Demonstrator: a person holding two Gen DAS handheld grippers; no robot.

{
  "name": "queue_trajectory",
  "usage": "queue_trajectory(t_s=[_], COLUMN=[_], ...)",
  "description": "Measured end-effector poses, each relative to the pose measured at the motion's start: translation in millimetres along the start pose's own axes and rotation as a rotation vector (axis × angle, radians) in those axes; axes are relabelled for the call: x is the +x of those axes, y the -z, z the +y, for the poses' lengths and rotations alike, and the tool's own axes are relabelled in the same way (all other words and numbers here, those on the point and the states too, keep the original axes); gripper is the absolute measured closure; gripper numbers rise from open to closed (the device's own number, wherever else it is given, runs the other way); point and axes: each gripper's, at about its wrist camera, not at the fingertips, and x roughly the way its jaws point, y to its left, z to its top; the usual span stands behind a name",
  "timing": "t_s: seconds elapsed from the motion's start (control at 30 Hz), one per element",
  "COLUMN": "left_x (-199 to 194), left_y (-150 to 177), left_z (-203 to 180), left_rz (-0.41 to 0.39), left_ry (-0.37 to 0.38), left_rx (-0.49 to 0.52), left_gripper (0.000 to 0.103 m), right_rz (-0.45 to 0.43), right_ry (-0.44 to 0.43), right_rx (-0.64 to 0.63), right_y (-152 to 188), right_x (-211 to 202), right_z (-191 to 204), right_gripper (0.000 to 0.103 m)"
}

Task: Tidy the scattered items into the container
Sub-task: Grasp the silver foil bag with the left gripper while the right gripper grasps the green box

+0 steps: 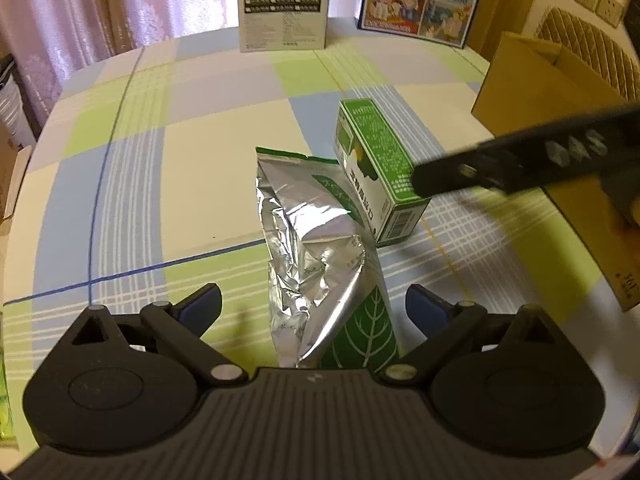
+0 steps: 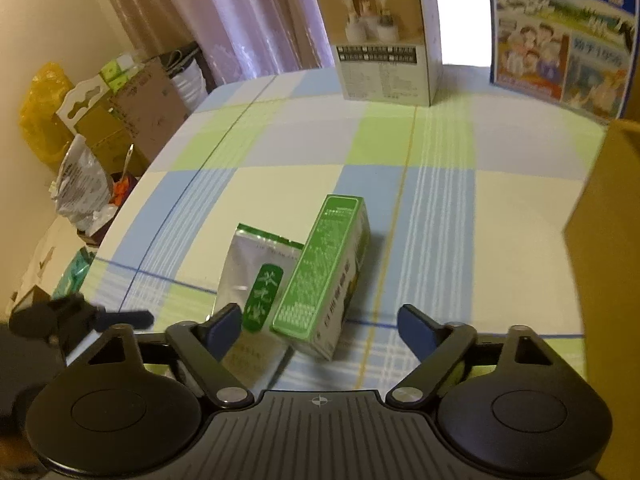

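Right, both grippers hover over the table (image 1: 200, 184) with its green, blue and cream checked cloth. The left gripper (image 1: 314, 304) has its fingers (image 1: 202, 300) spread wide, holding nothing, and the crinkled silver foil pouch (image 1: 316, 264) with green leaf print lies directly between them, flat on the cloth. Just beyond the pouch, touching its far edge, stands the green-and-white carton (image 1: 376, 168), lying on its long side. The right gripper (image 2: 320, 328) is open too, its blue-tipped fingers (image 2: 416, 330) set apart, and from its view the carton (image 2: 324, 276) sits between them with the pouch (image 2: 256, 276) just to its left. In the left wrist view a dark, blurred part of the right gripper (image 1: 520, 160) reaches in from the right, overlapping the carton's side. The brown cardboard box (image 1: 532, 92) stands at the right edge of the table, well apart from the pouch. At the far end stand a white product box (image 2: 384, 44) and a blue printed box (image 2: 560, 40).
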Motion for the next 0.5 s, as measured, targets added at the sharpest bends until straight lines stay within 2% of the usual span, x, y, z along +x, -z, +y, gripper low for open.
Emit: queue_trajectory(t_s=[0.17,0.33,0.4,0.5], left_x=[9.3,15.1,18.5,23.5], left_y=[-0.7,-4.7,-6.9,-11.2], left_z=[4.8,7.4,7.1,5.5], left_rz=[0.001,0.010,0.018,0.027], left_ry=[0.007,0.017,0.024,0.031], left_rx=[-0.011,-0.019,-0.018,-0.015], left_gripper=[0.012,0.014,0.015,0.016], right_rz=[0.030,0.048,0.047,0.051], right_ry=[0.024,0.049,0.071,0.083], right_rx=[-0.022,-0.056,-0.082,-0.097], right_y=[-6.1,-6.2,-3.8,5.1], right_x=[25.1,31.8,26.9,14.3], right_z=[4.5,5.0,4.9,-0.5], right_gripper=[0.044,0.070,0.075,0.076])
